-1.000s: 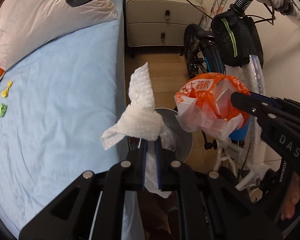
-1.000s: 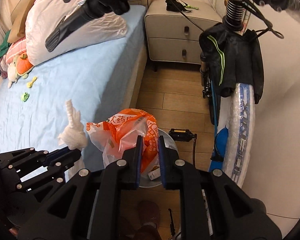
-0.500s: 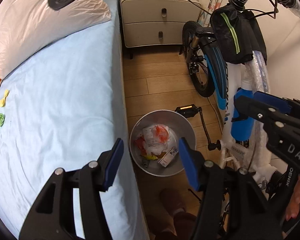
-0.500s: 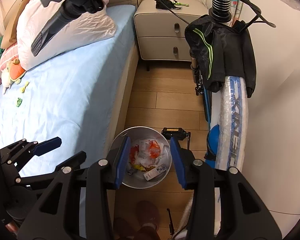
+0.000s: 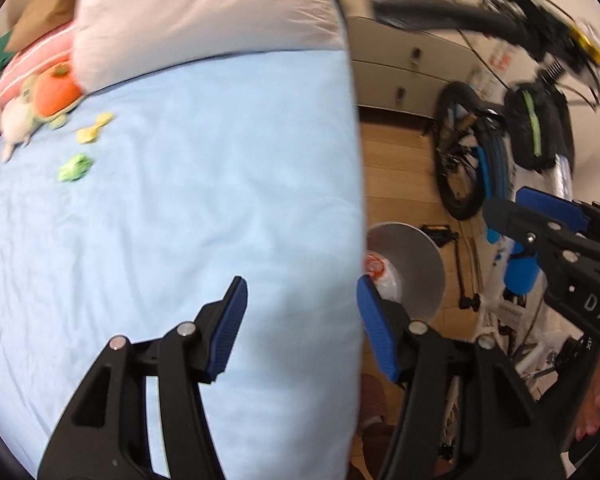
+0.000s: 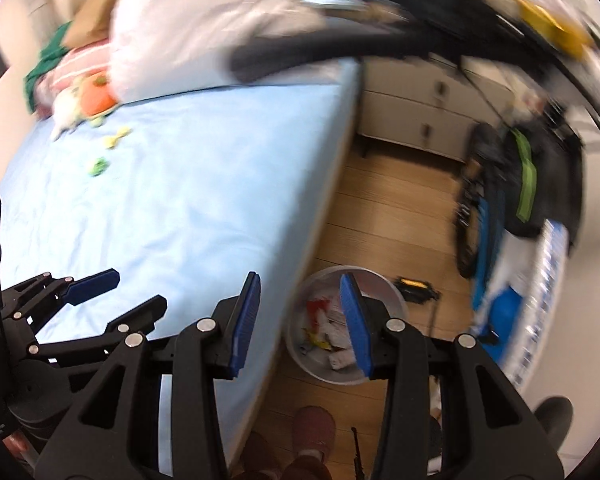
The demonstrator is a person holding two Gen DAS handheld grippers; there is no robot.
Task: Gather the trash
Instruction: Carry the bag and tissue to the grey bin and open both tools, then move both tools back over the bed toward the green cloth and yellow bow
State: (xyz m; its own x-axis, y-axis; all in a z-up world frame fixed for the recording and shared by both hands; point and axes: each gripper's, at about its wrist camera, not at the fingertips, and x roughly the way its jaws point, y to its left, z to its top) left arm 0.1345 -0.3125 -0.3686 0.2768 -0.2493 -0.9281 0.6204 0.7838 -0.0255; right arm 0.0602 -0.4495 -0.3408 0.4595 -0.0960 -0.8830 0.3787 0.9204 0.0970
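A grey round trash bin (image 6: pixel 384 288) stands on the wood floor beside the bed, with orange and white trash inside (image 6: pixel 324 320); it also shows in the left wrist view (image 5: pixel 416 256). My left gripper (image 5: pixel 300 292) is open and empty over the bed's edge; it shows in the right wrist view (image 6: pixel 136 292). My right gripper (image 6: pixel 298 292) is open and empty above the bin's left rim; it shows in the left wrist view (image 5: pixel 540 216). A green scrap (image 5: pixel 75 167) and a yellow scrap (image 5: pixel 93 129) lie on the blue sheet.
The bed with a light blue sheet (image 5: pixel 204 168) fills the left, with a white pillow (image 5: pixel 204 12) and an orange plush toy (image 5: pixel 56 88) at its head. A bicycle (image 5: pixel 472 160) and a nightstand (image 6: pixel 412 112) stand on the right. Feet in slippers (image 6: pixel 312 432) are below.
Both grippers let go of the tissue and the orange bag, which are now in the bin. Both views have since swung left toward the bed, with motion blur.
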